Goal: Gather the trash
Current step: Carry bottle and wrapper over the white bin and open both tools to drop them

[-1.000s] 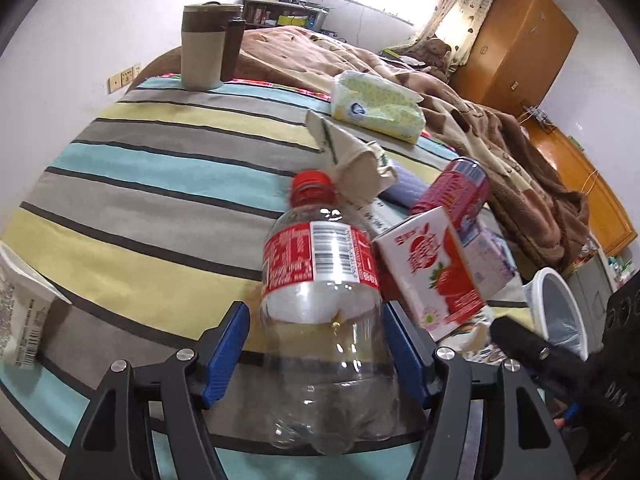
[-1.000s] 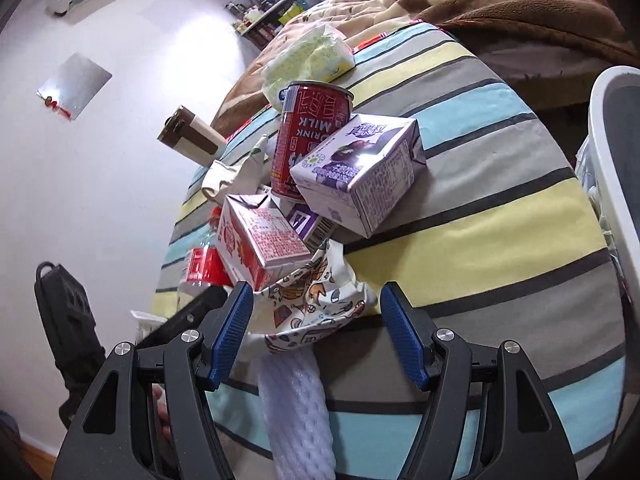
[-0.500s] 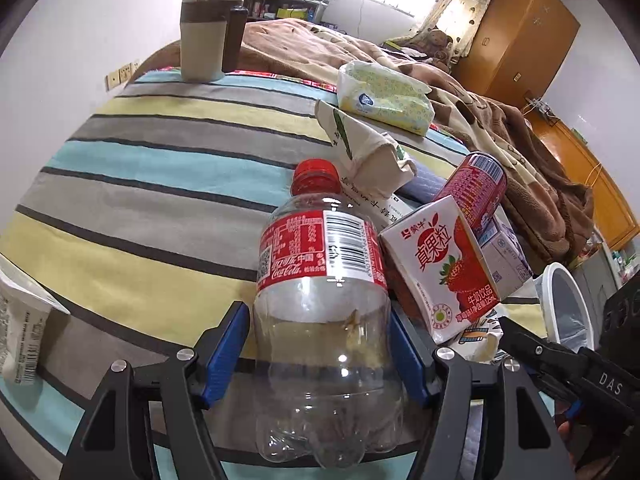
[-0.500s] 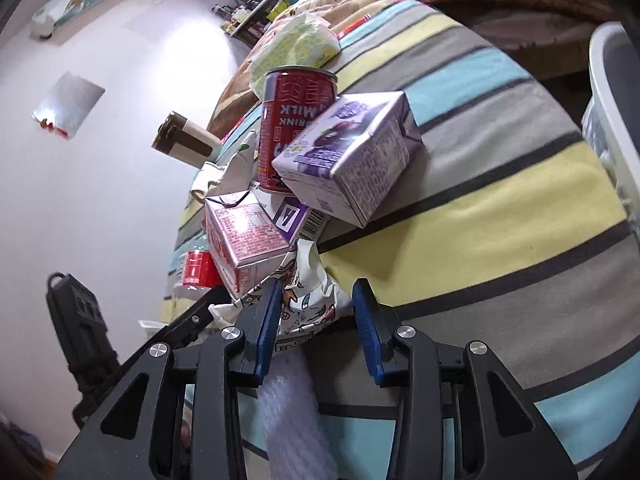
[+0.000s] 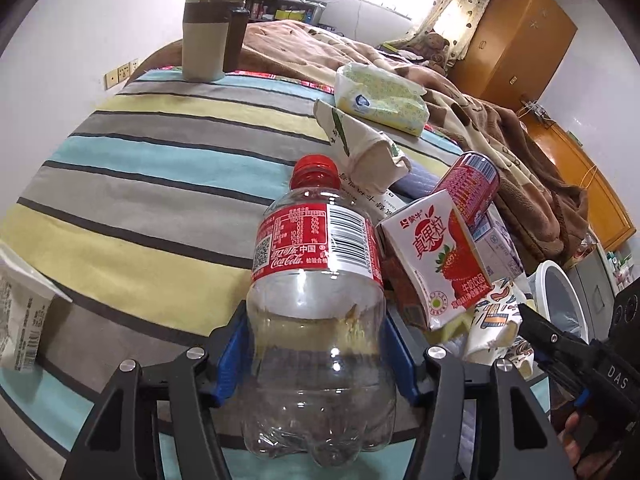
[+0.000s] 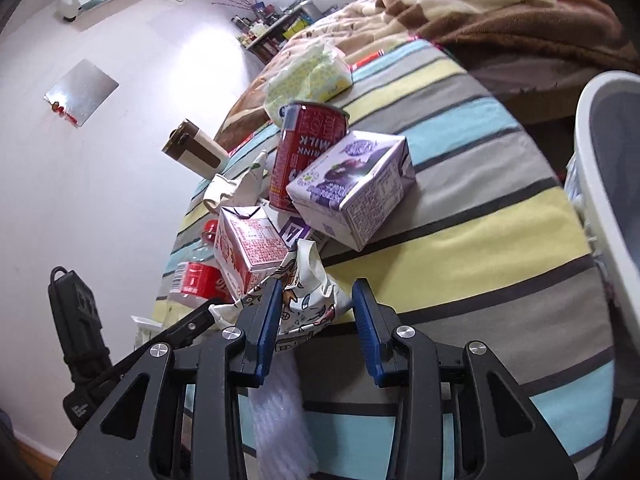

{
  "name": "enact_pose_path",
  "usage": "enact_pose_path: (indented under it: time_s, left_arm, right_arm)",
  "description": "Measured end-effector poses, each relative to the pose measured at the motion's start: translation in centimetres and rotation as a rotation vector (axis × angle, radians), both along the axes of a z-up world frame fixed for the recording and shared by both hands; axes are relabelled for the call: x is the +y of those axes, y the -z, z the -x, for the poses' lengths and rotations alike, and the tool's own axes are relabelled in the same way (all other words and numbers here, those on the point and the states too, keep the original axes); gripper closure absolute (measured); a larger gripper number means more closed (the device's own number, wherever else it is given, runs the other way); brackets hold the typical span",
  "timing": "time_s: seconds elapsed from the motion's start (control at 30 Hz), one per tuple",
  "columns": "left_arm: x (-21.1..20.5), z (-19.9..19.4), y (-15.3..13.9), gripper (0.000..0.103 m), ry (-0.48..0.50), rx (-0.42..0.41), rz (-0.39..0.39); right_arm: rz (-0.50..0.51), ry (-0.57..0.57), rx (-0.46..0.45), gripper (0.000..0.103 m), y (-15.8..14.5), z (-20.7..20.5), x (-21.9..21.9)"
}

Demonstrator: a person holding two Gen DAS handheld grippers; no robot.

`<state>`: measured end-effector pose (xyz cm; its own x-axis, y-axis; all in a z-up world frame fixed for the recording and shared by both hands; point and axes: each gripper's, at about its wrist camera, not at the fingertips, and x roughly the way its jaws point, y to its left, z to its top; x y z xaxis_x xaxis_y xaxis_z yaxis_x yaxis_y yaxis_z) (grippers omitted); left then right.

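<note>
On the striped bedspread (image 5: 140, 160) a clear plastic bottle (image 5: 316, 248) with a red label and cap stands between the blue pads of my left gripper (image 5: 317, 324). Its jaws are closing and both pads press the bottle's sides. Right of it lie a strawberry milk carton (image 5: 440, 256), a red can (image 5: 472, 184) and a purple carton (image 6: 352, 184). My right gripper (image 6: 318, 292) is shut on a crumpled printed wrapper (image 6: 308, 268) in front of the strawberry carton (image 6: 248, 244).
A white bin (image 6: 600, 160) stands off the bed's right edge. A tissue pack (image 5: 380, 96), a brown mug (image 5: 204, 36) and a crumpled paper bag (image 5: 360, 144) lie farther back. A white packet (image 5: 24, 320) lies at the left. White foam netting (image 6: 280, 412) lies under the right gripper.
The right jaws went from wide open to closed on the printed wrapper. The left jaws drew in against the bottle. Neither hand shifted much.
</note>
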<state>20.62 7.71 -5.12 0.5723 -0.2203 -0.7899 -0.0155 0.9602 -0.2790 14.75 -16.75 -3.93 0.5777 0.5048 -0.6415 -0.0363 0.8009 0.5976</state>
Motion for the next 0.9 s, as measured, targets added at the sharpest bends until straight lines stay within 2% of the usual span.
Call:
enact_pose_path:
  time_s: [0.2, 0.4, 0.9]
  left_arm:
    - [-0.1, 1.6, -1.6, 0.042, -0.003, -0.047, -0.002]
    - [-1.5, 3.1, -3.5, 0.041, 0.032, -0.091, -0.008]
    - [-9.7, 5.2, -6.6, 0.041, 0.188, -0.169, -0.019]
  right_arm:
    - [0.037, 0.013, -0.067, 0.066, -1.4, 0.8, -0.8]
    - [0.033, 0.046, -0.096, 0.066, -2.3, 1.5, -2.6]
    - [0.097, 0.186, -0.168, 0.065, -4.4, 3.9, -8.7]
